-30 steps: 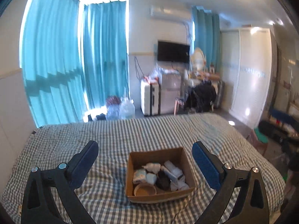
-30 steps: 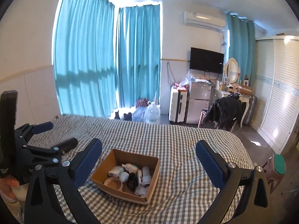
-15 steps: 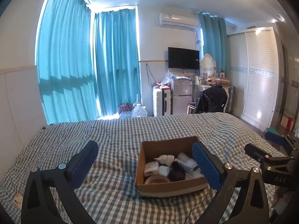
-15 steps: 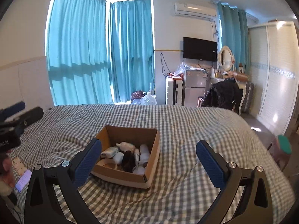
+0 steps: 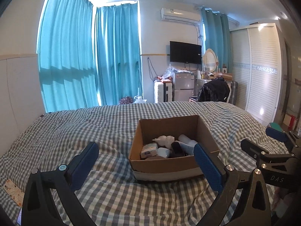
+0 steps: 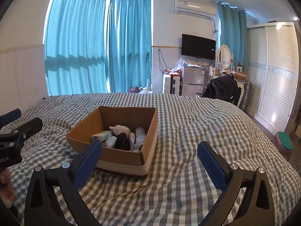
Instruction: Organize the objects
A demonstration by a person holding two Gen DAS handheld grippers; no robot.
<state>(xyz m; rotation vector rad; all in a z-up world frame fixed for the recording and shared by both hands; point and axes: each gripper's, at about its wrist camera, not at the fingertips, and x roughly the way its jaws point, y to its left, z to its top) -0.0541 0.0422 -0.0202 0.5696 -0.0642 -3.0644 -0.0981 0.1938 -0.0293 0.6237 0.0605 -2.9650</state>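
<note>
Two grippers, left (image 5: 146,162) and right (image 6: 150,158), jaws wide, empty | brown cardboard box (image 5: 165,164), open-topped, holds small toiletries

bedspread (image 5: 116,124) grey-white check | box (image 5: 161,164) brown | curtains (image 5: 80,56) teal

My left gripper (image 5: 146,162): matt black plastic arms, blue pads with a fine rough grid texture, bright metal screw heads. My right gripper (image 6: 149,161): same build and finish. Cardboard box (image 5: 161,166): matt brown corrugated paperboard, a band of pale glossy tape along its base. Bedspread (image 6: 197,124): soft woven cloth in grey-white check, wrinkled. Curtains (image 5: 90,56): thin teal fabric, light passing through. Wardrobe (image 6: 278,71): glossy white slatted doors. TV (image 6: 198,46): smooth dark screen.
</note>
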